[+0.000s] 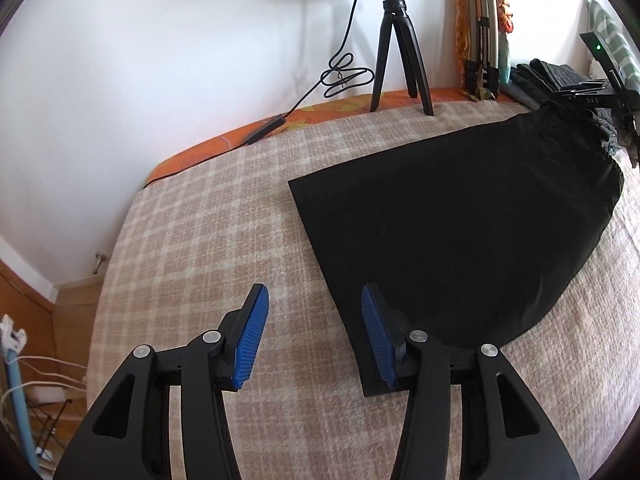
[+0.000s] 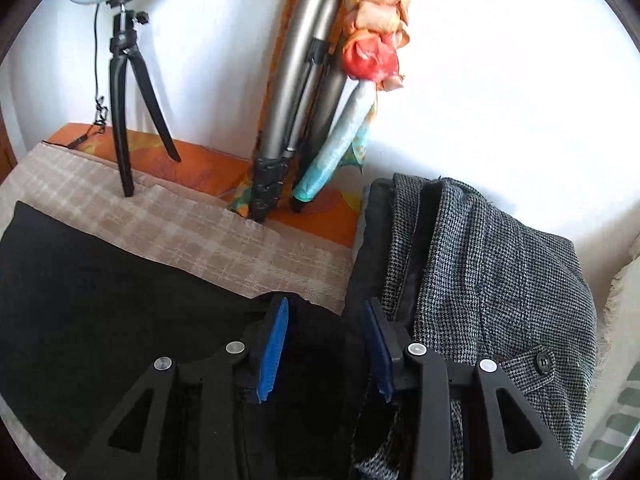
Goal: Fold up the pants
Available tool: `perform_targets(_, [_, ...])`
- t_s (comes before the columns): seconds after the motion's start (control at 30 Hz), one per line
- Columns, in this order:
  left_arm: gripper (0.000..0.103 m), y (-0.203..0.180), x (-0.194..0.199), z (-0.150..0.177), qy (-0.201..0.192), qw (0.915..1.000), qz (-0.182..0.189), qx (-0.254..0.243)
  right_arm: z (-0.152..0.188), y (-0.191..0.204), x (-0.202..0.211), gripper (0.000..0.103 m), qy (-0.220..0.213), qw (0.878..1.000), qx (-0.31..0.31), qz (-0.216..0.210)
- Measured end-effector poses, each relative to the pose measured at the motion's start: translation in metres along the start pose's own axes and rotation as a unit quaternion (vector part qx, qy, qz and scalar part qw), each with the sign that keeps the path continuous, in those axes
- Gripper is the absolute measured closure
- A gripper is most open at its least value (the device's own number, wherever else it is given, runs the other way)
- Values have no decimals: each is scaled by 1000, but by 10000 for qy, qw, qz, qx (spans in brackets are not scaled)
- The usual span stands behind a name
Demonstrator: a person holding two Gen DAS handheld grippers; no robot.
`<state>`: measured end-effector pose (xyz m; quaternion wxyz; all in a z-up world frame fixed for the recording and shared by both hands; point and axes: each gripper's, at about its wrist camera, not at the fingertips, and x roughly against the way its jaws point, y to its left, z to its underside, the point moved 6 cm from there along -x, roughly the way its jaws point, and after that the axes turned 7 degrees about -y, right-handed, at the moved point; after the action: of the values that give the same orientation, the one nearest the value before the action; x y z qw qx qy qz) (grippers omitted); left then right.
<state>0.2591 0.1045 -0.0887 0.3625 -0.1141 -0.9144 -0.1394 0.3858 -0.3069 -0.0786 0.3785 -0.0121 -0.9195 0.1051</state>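
Black pants (image 1: 460, 224) lie folded flat on the checked blanket (image 1: 208, 248), leg hems toward me, waist at the far right. My left gripper (image 1: 316, 320) is open and empty, hovering over the near hem edge; its right finger is over the fabric, its left over the blanket. My right gripper (image 2: 326, 336) is open above the waist end of the pants (image 2: 100, 288); it also shows in the left wrist view (image 1: 612, 96). Nothing is held between its pads.
A black tripod (image 1: 400, 48) with a ring light and cable stands at the bed's far edge by the wall. Folded poles (image 2: 288, 92) lean on the wall. A pile of grey tweed clothes (image 2: 492, 280) lies right of the pants. The floor drops off at left.
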Motion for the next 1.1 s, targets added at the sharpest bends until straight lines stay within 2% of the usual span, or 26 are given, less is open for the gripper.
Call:
perform_targets(0.1, [56,-12,11,15,80,9995,148,-274,1,18,35,52,-266,9989,104,-382])
perform_targets(0.23, [56,-27,14,37,242,9978,210,-577,15,71,84,46,-532,9883,537,-1327])
perform_targets(0.33, [56,-37,8,47,379,9969,332,-607,36,129,108,39,-521,9728,1079,-1981])
perform_targets(0.47, [56,-48,9,46,326,9968,445,-580,69,209,120,39,-334,9451,1950,-2599])
perform_targets(0.53, [56,-51,9,45,302,9967,470,-584,86,241,118,39,-246,9309,2433,-2712])
perform_targets(0.6, [56,-51,10,44,294,9968,473,-576,94,268,112,40,-259,9200,2876,-2649])
perform_targets(0.63, [56,-51,10,44,285,9968,479,-569,95,278,107,41,-244,9162,3004,-2640])
perform_targets(0.7, [56,-50,12,44,275,9968,496,-559,92,291,99,55,-191,9117,3110,-2678])
perform_targets(0.73, [56,-49,13,43,258,9968,503,-562,89,295,93,79,-119,9104,3147,-2684])
perform_targets(0.77, [56,-49,14,43,245,9968,522,-558,86,297,90,84,-34,9101,3109,-2740])
perform_targets(0.8, [56,-50,15,42,234,9967,546,-547,79,296,87,84,18,9102,2975,-2881])
perform_targets(0.87, [56,-54,17,40,192,9963,643,-534,63,293,81,93,111,9113,2621,-3174])
perform_targets(0.9, [56,-57,19,38,164,9960,711,-523,56,290,78,95,161,9118,2472,-3275])
perform_targets(1.1, [56,-92,20,21,19,9892,1401,-425,28,275,55,95,487,9150,1777,-3588])
